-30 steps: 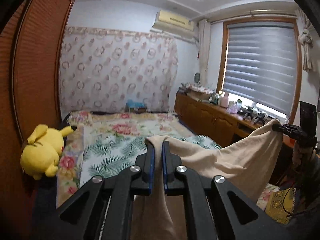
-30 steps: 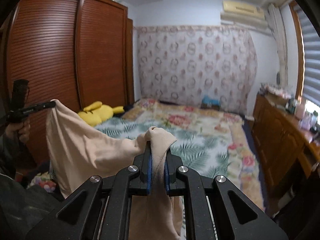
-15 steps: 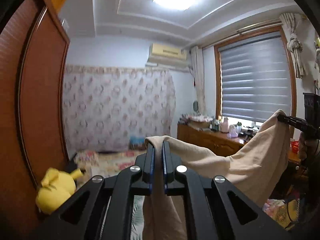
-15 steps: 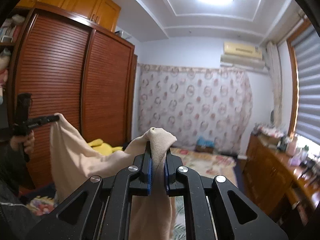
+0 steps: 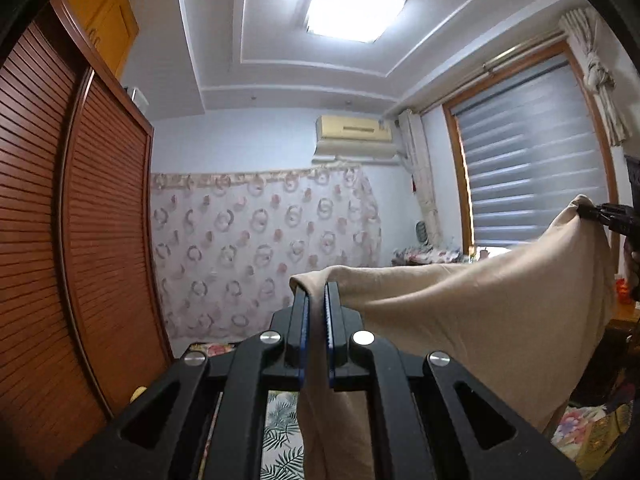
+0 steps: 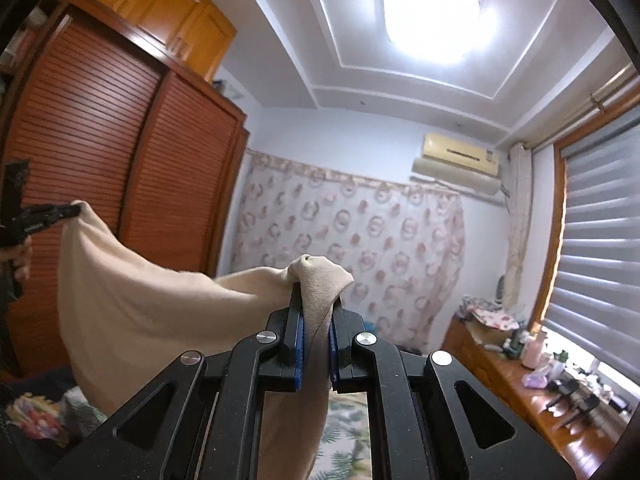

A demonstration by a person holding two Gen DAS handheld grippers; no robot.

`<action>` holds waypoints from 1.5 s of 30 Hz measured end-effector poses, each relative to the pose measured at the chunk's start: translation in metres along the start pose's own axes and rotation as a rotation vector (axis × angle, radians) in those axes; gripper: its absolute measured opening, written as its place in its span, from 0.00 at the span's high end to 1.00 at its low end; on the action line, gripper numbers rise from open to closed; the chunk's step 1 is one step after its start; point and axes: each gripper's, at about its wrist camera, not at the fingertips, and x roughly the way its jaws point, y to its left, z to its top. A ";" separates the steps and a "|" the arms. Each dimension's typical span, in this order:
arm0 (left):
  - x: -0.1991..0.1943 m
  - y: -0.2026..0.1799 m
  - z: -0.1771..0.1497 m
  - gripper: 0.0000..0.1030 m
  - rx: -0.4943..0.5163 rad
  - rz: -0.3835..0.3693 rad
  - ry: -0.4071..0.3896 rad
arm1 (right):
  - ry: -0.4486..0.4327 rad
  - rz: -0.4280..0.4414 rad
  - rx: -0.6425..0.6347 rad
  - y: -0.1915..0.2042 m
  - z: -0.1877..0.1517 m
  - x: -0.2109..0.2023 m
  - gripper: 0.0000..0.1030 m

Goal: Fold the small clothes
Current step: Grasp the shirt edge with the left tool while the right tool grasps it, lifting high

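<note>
The left gripper (image 5: 316, 300) is clamped on one top corner of the beige garment (image 5: 472, 312), and the right gripper (image 6: 314, 300) pinches the other corner. The cloth hangs spread between them, high above the bed (image 6: 344, 420), probably to let it fall flat and unwrinkled before folding

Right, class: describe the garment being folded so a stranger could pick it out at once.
Start at the brown slatted wooden wardrobe and look in front of it. A plain beige soft cloth garment hangs stretched between the left hand-held gripper and the right hand-held gripper. Unlike the patterned pink curtain behind, it is unpatterned.
</note>
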 end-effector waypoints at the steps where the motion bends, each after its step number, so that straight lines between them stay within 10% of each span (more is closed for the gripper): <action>1: 0.004 -0.003 0.002 0.96 0.004 0.003 0.010 | 0.022 -0.008 -0.006 -0.003 -0.004 0.013 0.94; 22: 0.278 0.016 -0.168 0.96 -0.016 0.051 0.371 | 0.455 0.036 0.038 -0.027 -0.224 0.318 0.94; 38: 0.411 0.026 -0.264 0.94 -0.041 0.025 0.652 | 0.756 0.076 0.086 -0.050 -0.356 0.478 0.93; 45: 0.408 0.037 -0.278 0.94 -0.068 0.042 0.692 | 0.852 0.078 0.119 -0.047 -0.401 0.500 0.93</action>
